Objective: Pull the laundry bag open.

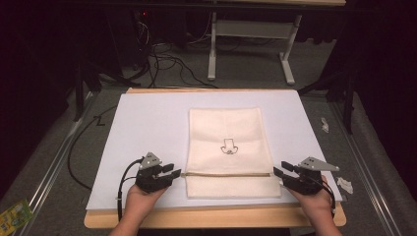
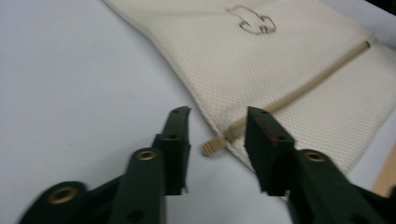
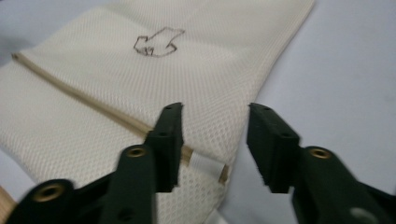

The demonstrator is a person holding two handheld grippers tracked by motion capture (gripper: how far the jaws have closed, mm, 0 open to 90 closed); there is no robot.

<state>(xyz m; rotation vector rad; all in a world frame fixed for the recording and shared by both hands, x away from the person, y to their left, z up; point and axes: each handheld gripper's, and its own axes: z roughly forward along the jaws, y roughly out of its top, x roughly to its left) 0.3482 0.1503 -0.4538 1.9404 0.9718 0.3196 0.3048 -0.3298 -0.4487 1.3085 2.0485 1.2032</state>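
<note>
A cream mesh cloth (image 1: 228,147) lay flat at the centre of the white sheet (image 1: 147,123) in the high view, a small drawn mark (image 1: 228,146) on it and a thin wooden stick (image 1: 226,174) lying across its lower part. My left gripper (image 1: 172,170) sat at the lower left of the frame, beside the stick's left end; my right gripper (image 1: 279,173) sat at the lower right by the other end. In the left gripper view my jaws stood apart with the stick's tip (image 2: 211,147) between them, untouched. In the right gripper view my jaws were likewise parted, the stick's end (image 3: 205,164) lying between them, nothing clamped.
</note>
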